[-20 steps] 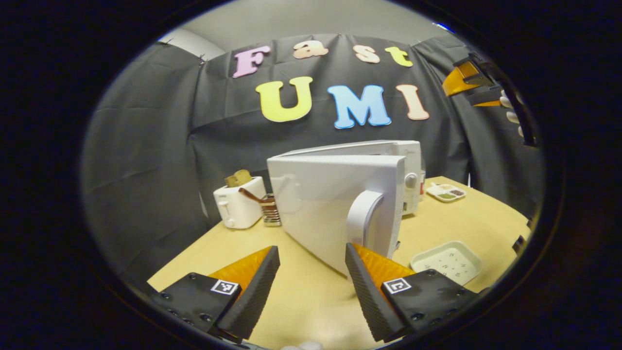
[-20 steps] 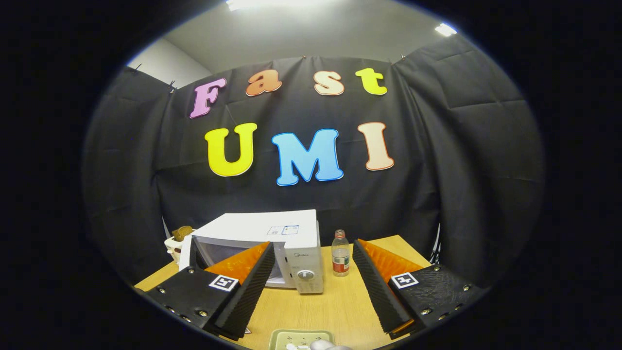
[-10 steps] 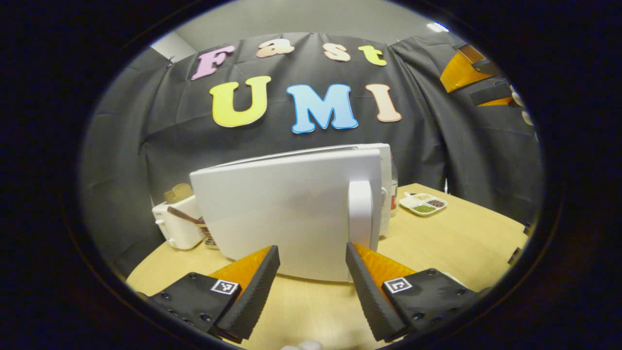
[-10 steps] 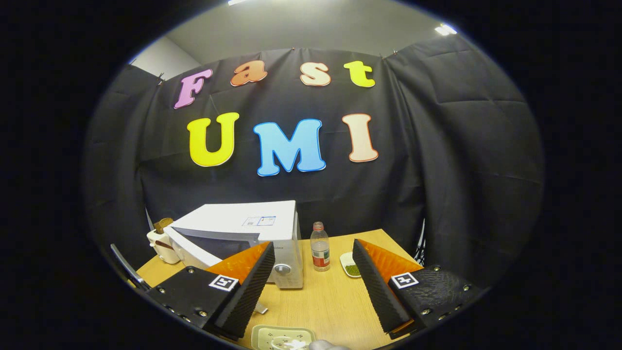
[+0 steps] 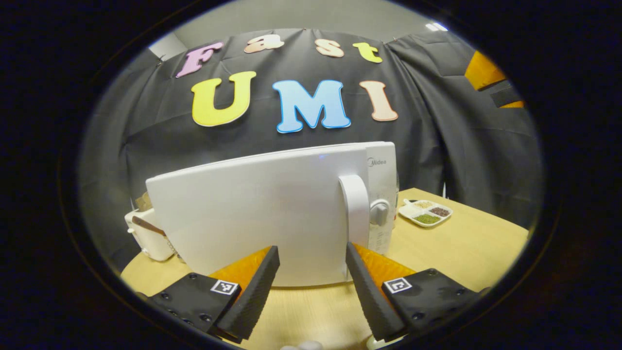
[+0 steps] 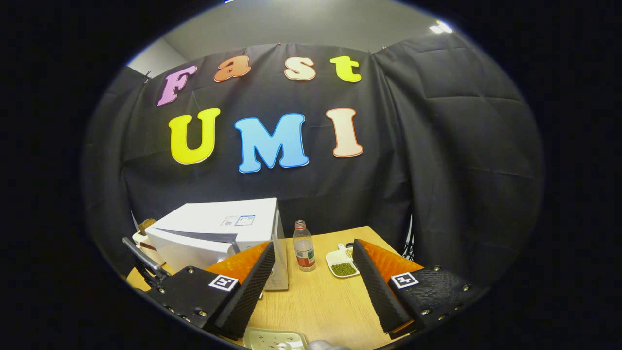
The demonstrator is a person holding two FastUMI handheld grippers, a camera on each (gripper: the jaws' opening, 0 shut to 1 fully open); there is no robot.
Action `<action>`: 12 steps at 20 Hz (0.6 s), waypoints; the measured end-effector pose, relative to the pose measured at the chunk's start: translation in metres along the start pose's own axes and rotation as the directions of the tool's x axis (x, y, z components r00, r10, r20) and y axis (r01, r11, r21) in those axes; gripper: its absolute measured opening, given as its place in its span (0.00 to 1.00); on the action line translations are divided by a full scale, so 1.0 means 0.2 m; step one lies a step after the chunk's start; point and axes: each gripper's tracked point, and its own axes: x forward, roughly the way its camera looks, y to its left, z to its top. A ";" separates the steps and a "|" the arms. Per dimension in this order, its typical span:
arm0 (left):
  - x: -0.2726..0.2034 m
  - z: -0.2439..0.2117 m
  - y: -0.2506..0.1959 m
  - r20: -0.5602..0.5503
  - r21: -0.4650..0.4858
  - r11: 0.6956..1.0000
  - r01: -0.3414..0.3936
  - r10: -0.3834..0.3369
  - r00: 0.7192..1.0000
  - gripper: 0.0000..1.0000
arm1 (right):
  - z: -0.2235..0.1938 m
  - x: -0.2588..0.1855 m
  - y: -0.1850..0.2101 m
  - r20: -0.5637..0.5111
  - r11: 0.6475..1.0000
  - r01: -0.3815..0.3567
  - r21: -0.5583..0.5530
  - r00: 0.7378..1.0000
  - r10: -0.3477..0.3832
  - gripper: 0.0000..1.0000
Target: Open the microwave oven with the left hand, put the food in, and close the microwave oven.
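A: Start with the left gripper view. Where is the microwave oven (image 5: 272, 214)?

B: It stands on the desk (image 5: 466, 243), straight ahead of the left tongs (image 5: 311, 287). Its white door (image 5: 252, 218) faces the camera and is nearly shut, only a thin gap along the top edge. The door's handle (image 5: 355, 214) runs upright near the microwave's right side, with a round knob (image 5: 379, 212) just to the right of it.

A: And the left tongs themselves?

B: Spread, with nothing between the fingers. They sit just in front of the door's lower edge; I cannot tell whether either finger touches it.

A: What else is around the microwave oven?

B: A white toaster (image 5: 146, 236) pokes out behind its left side, and a small divided dish (image 5: 426, 214) lies on the desk to its right. High up to the right of the microwave oven, the other tongs (image 5: 493, 82) show against the cloth.

A: Now the right gripper view.

B: The right tongs (image 6: 313, 287) are spread and hold nothing, raised well above the desk (image 6: 325, 301). The microwave oven (image 6: 218, 238) is to the left, its door (image 6: 194, 248) a little ajar. A clear bottle (image 6: 304, 246) stands just right of the microwave oven, and the divided dish (image 6: 342, 265) lies beyond the bottle. In front of the microwave oven, at the bottom edge, is a pale tray (image 6: 274, 339). A dark bar (image 6: 143, 260) crosses in front of the microwave's left corner; I cannot tell what it is.
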 end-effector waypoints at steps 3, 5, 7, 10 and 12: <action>0.08 0.00 0.01 -0.007 -0.033 0.999 -0.018 0.018 1.000 0.93 | 0.00 0.03 0.01 -0.003 1.000 -0.001 -0.008 1.000 0.001 0.99; 0.11 0.00 0.02 -0.005 -0.035 0.999 -0.029 0.029 1.000 0.93 | -0.01 0.04 0.01 -0.008 1.000 -0.004 -0.011 1.000 0.004 0.98; 0.11 0.00 0.00 -0.015 -0.019 0.999 -0.029 0.029 0.999 0.94 | -0.01 0.04 0.02 -0.018 1.000 -0.009 -0.012 1.000 0.009 0.99; 0.07 -0.01 -0.05 -0.001 -0.036 0.999 -0.007 0.007 1.000 0.93 | -0.01 0.04 0.02 -0.025 1.000 -0.018 -0.016 1.000 0.018 0.98; 0.08 -0.02 -0.06 -0.016 -0.011 1.000 -0.005 0.004 1.000 0.93 | -0.01 0.04 0.02 -0.021 1.000 -0.019 -0.017 1.000 0.018 0.98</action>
